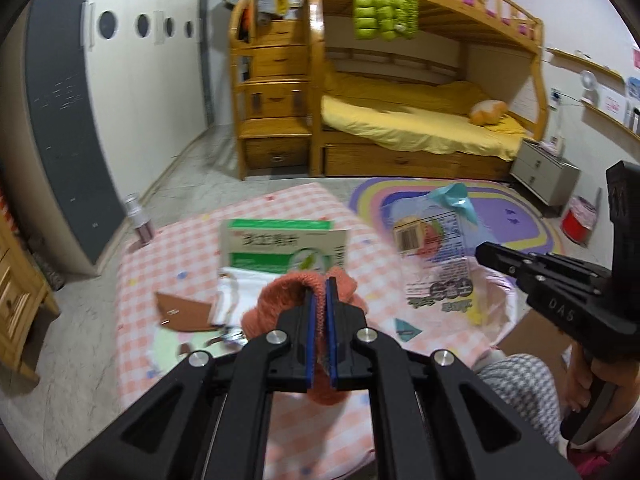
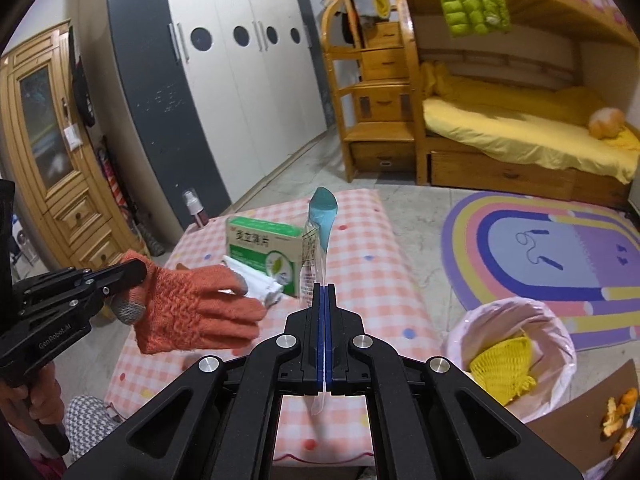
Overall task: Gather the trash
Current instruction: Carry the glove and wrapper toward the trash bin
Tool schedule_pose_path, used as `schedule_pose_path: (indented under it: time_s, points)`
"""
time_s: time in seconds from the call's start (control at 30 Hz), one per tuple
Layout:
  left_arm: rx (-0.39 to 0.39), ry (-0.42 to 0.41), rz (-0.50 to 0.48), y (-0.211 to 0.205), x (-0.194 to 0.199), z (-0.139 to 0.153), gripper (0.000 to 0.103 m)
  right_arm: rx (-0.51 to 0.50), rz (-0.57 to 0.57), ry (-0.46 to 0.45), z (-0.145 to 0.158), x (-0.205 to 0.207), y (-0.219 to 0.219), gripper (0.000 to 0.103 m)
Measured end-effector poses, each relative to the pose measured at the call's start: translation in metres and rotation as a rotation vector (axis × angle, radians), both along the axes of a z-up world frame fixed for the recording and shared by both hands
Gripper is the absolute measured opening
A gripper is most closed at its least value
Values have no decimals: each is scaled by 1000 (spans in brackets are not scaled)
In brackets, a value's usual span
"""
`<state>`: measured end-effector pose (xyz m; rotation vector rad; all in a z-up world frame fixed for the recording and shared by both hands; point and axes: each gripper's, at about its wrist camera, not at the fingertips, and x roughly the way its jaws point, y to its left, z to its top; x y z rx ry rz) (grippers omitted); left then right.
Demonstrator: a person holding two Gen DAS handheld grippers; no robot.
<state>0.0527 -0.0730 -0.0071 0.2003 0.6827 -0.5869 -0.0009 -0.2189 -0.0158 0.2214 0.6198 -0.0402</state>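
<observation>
We see the bin [image 2: 560,344] holding yellow netting [image 2: 502,364]; left gripper [image 1: 319,284] clamps a glove [image 2: 192,312], right gripper [image 2: 324,292] clamps a wrapper [image 1: 434,256].

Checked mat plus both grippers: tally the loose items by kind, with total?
Orange glove, held in left gripper: 1
Clear plastic wrapper, held in right gripper: 1
Green-and-white box: 1
White folded cloth: 1
Brown card scraps: 2
Total: 6
</observation>
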Motion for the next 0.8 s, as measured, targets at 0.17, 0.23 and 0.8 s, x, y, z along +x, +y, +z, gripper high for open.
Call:
schedule_pose_path:
  time_s: [0.17,0.23,0.8]
  points:
    - [23,-16,-111,-55,-8,-3,3,-1,-99,1,-4,-20,-36,0]
    - [29,-20,-156,-78,-11,-6,3,-1,-147,2,-6,-30,-53,0]
    - [59,122,-440,-261,-15,-72,3,-20,-522,138,-66,-71,-193,0]
